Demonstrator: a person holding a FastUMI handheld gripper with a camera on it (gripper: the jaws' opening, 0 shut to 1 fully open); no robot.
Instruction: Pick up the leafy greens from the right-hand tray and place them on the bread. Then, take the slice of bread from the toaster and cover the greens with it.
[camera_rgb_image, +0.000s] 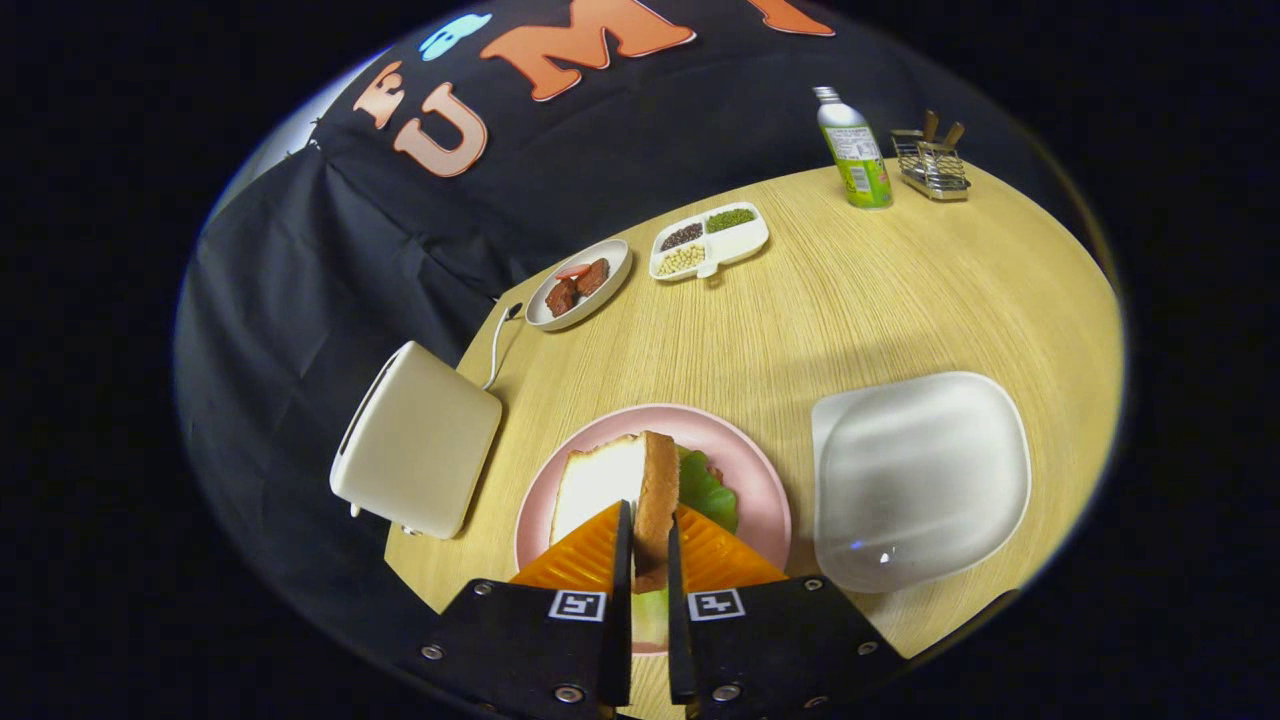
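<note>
Now bread slice (655, 500) btwn jaws, edge-on.

The gripper (645, 545) has both fingers pressed on an upright slice of bread (656, 495), whose lower end is hidden between them. That slice and the fingers cover most of the leafy greens (708, 490) and part of the flat bread (598, 485) on the pink plate (745, 450). Far beyond the fingers, the contents of the divided dish (710, 240), the oval plate (580, 283) and the wire rack (932, 165) are too small to tell.
</note>
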